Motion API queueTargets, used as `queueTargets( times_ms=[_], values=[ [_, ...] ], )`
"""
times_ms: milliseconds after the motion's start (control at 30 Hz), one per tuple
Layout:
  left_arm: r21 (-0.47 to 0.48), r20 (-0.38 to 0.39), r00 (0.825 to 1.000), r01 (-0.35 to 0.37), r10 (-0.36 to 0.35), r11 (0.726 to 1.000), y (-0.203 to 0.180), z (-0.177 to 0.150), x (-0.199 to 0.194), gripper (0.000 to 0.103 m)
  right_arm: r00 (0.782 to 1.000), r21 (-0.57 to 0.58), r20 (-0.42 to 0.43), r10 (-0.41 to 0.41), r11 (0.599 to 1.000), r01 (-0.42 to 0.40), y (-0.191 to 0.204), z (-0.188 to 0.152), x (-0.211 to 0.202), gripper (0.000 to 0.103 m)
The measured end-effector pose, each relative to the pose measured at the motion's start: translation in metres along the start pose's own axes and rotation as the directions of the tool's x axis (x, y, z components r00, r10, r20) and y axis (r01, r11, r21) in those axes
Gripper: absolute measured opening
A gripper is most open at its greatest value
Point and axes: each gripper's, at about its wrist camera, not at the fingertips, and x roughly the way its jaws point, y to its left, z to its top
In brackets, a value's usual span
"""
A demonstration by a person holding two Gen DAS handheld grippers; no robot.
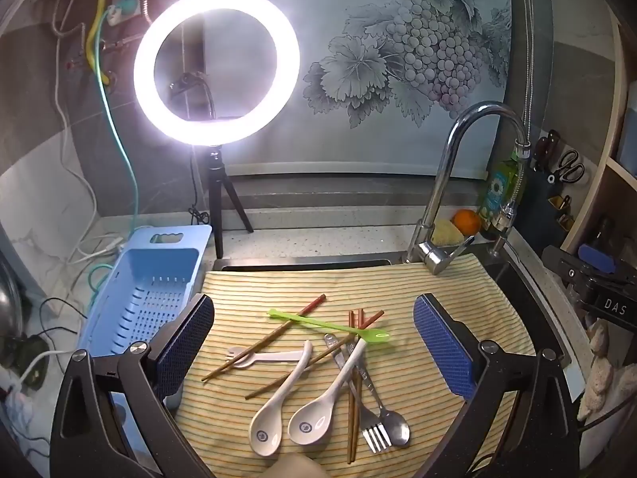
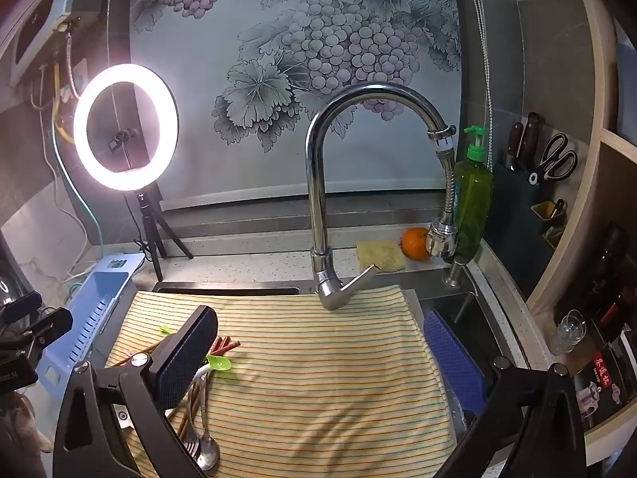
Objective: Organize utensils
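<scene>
A pile of utensils lies on a striped yellow cloth (image 1: pixel 418 290) over the sink: two white ceramic spoons (image 1: pixel 314 418), a white plastic fork (image 1: pixel 254 356), a green plastic spoon (image 1: pixel 330 324), several brown chopsticks (image 1: pixel 262 342), a metal fork (image 1: pixel 372 430) and a metal spoon (image 1: pixel 394 430). My left gripper (image 1: pixel 314 342) is open and empty, above the pile with its jaws on either side. My right gripper (image 2: pixel 318 362) is open and empty over the bare cloth (image 2: pixel 318 358), to the right of the pile (image 2: pixel 203 434), which its left finger partly hides.
A blue slotted drainer basket (image 1: pixel 147 298) stands left of the cloth. A chrome faucet (image 2: pixel 318 207) rises behind the cloth. A ring light on a tripod (image 1: pixel 217 67) stands at the back left. A sponge (image 2: pixel 378 255), orange (image 2: pixel 416 243), soap bottle (image 2: pixel 471 199) and knife block (image 2: pixel 529 175) line the back right.
</scene>
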Motion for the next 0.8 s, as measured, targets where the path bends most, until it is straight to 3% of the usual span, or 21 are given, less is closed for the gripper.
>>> queueTargets(
  times_ms=[800],
  values=[
    [-0.009, 0.004, 1.000, 0.011, -0.011, 1.000, 0.0013, -0.0006, 0.0033, 0.100, 1.000, 0.011, 0.002, 0.009, 1.000, -0.009, 0.0017, 0.0002, 0.0035, 0.102]
  ],
)
